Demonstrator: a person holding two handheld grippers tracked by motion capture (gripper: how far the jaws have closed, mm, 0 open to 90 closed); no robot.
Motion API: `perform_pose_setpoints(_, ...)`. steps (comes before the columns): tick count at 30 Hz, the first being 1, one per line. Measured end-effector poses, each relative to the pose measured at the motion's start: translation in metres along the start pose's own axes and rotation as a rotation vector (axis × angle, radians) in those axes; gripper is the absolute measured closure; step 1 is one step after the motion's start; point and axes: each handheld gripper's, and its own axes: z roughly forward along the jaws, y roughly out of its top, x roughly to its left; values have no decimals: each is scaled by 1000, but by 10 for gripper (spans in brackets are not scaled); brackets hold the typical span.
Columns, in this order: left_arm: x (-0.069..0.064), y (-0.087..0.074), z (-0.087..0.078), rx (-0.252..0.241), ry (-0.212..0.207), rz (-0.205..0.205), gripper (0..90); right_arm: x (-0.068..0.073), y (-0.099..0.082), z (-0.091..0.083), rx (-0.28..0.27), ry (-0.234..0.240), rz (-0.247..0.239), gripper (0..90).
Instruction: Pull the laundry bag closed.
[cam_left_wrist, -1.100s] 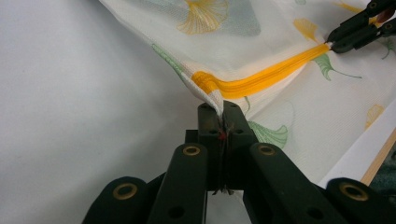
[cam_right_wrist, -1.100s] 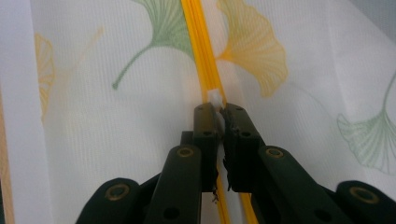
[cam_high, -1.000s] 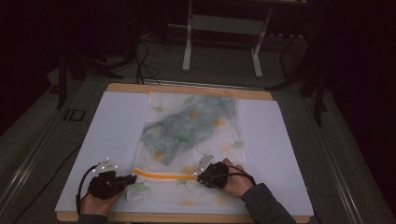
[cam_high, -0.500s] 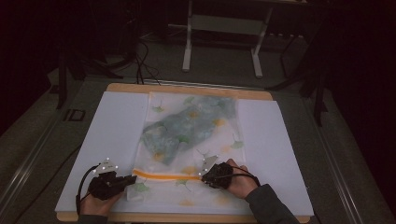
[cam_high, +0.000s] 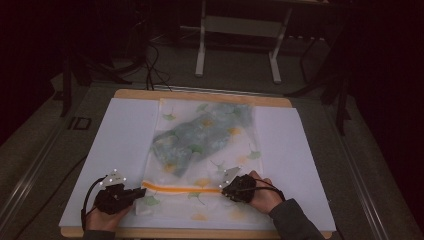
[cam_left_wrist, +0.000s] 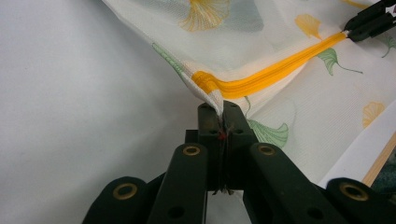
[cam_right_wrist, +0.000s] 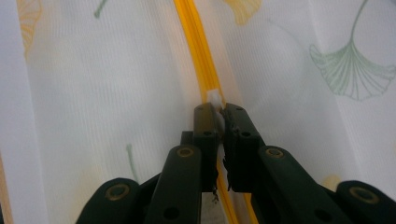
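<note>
Little has moved since the earlier frames: the right tool (cam_high: 226, 188) has crept slightly toward the person's right along the zipper, and the left tool (cam_high: 140, 191) holds the same spot.

Item: mesh laundry bag (cam_high: 205, 150), white with ginkgo-leaf print, flat on a white sheet (cam_high: 120, 135) over the wooden worktop (cam_high: 200, 95). A grey-green garment (cam_high: 200, 135) shows through the mesh in the far half. An orange zipper (cam_high: 182, 188) crosses the near part of the bag, between the two tools.

Left tool (cam_left_wrist: 220, 114): jaws pressed together on the bag's corner fabric, just beside the zipper's end; the cloth rises in a small peak into the clamp.

Right tool (cam_right_wrist: 219, 112): jaws nearly together around a small white piece on the zipper track, probably the slider pull (cam_right_wrist: 215, 99), though the close view leaves this uncertain.

Step in hand, as judged: working the zipper, with the left tool anchoring the bag and the right tool drawing the slider. Whether the track behind the slider is joined or parted cannot be told.

Next move calls for: a steady pull along the zipper line, kept low and straight, while the left clamp holds tension so the mesh does not bunch.

Risk: the pull slipping out of the jaws.
</note>
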Motion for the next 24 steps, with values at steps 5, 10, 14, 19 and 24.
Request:
perform_pose_setpoints(5, 0, 0, 0, 3, -1, 0, 886, -2, -6, -3, 7, -6, 13, 844)
perform_pose_setpoints(10, 1, 0, 0, 5, 0, -2, 886, -5, -13, -7, 18, -12, 21, 844)
perform_pose_setpoints(14, 1, -1, 0, 7, 0, -1, 886, -6, -18, -9, 23, -17, 30, 844)
perform_pose_setpoints(19, 1, -1, 0, 8, -1, -1, 886, -7, -24, -12, 27, -20, 41, 844)
perform_pose_setpoints(24, 1, -1, 0, 9, -1, -5, 886, -9, -29, -15, 34, -25, 50, 844)
